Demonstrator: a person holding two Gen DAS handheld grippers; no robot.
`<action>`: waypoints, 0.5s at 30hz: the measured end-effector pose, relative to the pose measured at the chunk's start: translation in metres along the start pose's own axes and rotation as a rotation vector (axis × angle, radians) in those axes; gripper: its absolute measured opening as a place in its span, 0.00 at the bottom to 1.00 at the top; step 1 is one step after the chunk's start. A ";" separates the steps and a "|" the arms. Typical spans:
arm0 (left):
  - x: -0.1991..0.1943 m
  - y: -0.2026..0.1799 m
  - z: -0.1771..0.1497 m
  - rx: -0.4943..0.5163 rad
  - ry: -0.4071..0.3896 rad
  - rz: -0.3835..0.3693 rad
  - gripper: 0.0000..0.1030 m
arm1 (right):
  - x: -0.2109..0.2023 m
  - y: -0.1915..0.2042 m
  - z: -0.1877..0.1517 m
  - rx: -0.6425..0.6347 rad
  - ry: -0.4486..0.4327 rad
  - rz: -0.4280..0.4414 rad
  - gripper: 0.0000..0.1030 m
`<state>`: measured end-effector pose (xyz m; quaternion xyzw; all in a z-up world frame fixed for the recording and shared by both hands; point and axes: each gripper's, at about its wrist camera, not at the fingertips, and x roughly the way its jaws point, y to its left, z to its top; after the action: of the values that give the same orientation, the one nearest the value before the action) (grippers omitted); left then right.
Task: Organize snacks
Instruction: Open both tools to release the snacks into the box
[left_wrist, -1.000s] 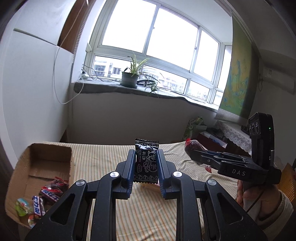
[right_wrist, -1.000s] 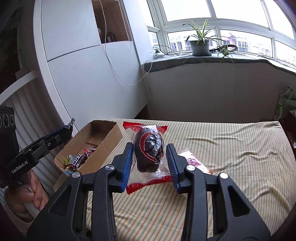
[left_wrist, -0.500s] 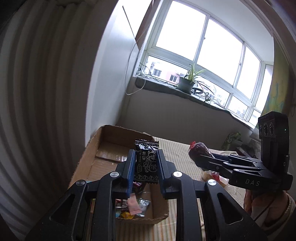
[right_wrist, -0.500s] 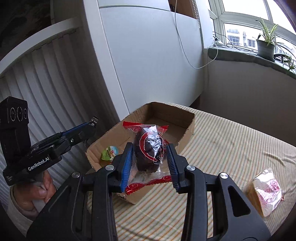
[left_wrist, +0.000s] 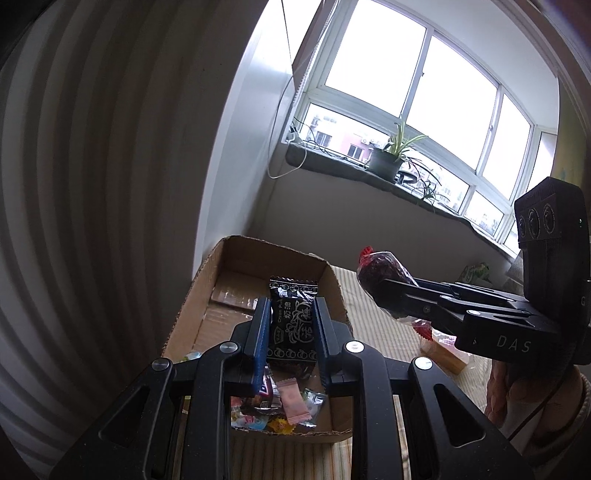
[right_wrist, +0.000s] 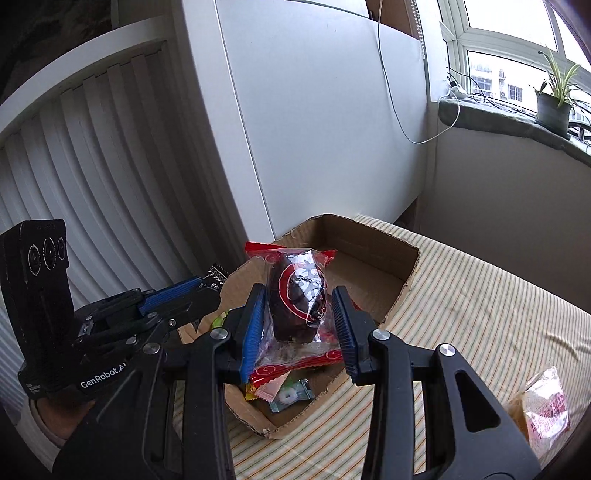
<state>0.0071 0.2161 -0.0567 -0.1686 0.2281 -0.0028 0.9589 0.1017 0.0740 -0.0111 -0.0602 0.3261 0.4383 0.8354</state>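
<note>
My left gripper (left_wrist: 290, 310) is shut on a black snack packet (left_wrist: 291, 325) and holds it above the open cardboard box (left_wrist: 332, 280). My right gripper (right_wrist: 299, 306) is shut on a dark cake in a clear red-edged wrapper (right_wrist: 297, 295), held over the same box (right_wrist: 406, 280). The right gripper and its cake (left_wrist: 380, 271) also show in the left wrist view, just right of the box. The left gripper (right_wrist: 207, 286) shows in the right wrist view at the box's left edge. Several small wrapped sweets (left_wrist: 291, 402) lie in the box's near end.
The box sits on a striped cloth (right_wrist: 480, 314) near a white cabinet (right_wrist: 314, 129). A pale wrapped bread packet (right_wrist: 543, 410) lies on the cloth to the right. A windowsill with a potted plant (left_wrist: 386, 158) runs along the far wall.
Both grippers have swung left from the open cloth to the cardboard box and now hold their snacks over it. Both stay shut on their packets.
</note>
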 end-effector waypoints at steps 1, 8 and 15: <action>0.002 0.002 -0.001 -0.002 0.005 0.002 0.20 | 0.005 0.000 0.001 0.000 0.004 0.004 0.37; 0.022 0.014 -0.006 -0.013 0.053 0.014 0.27 | 0.038 -0.005 0.006 -0.011 0.047 0.016 0.38; 0.022 0.025 -0.004 -0.039 0.034 0.075 0.61 | 0.035 -0.020 -0.001 0.025 0.036 -0.006 0.51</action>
<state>0.0237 0.2369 -0.0781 -0.1786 0.2507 0.0349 0.9508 0.1306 0.0854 -0.0361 -0.0586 0.3465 0.4306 0.8313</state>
